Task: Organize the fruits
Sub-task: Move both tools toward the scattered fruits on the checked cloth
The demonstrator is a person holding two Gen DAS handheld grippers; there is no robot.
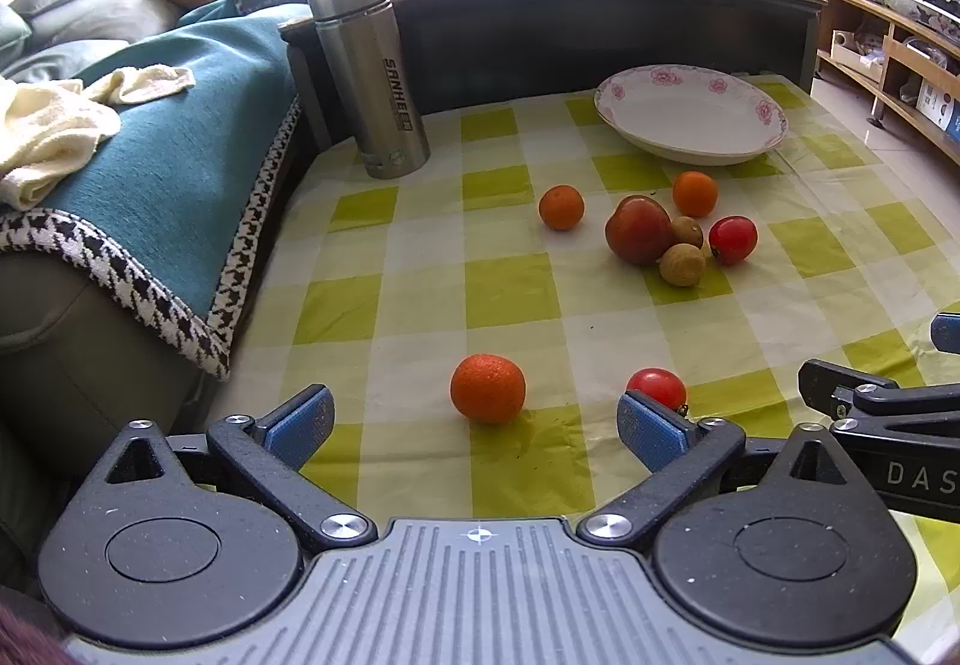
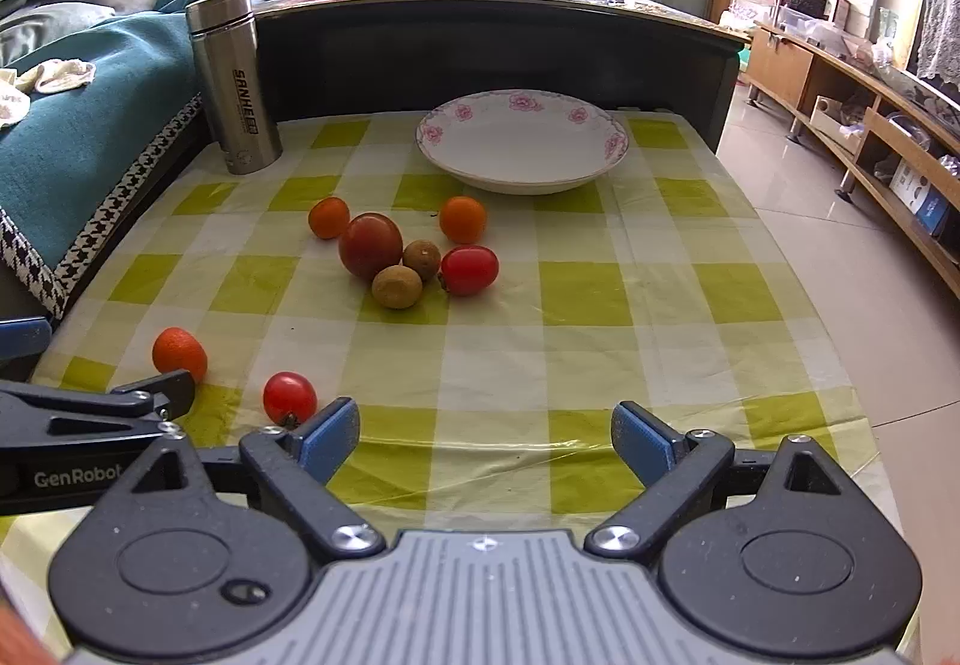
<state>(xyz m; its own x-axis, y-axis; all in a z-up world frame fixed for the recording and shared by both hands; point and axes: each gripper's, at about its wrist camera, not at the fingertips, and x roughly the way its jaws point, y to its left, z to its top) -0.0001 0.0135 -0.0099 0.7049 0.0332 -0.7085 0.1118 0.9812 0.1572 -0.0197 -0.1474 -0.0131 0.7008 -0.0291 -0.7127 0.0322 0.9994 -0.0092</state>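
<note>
Gaping, both grippers flank a dimpled round orange (image 1: 488, 388) on checkered cloth (image 1: 510, 299).

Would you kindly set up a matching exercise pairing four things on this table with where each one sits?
Things:
1. plate
2. steel flask
3. big dark red fruit
4. lone orange fruit

Places:
A. far left, by the sofa
B. ahead of the left gripper's open fingers
C. far side of the table, holding nothing
D. in the central cluster of fruit

Pairs: 1-C, 2-A, 3-D, 4-B
</note>
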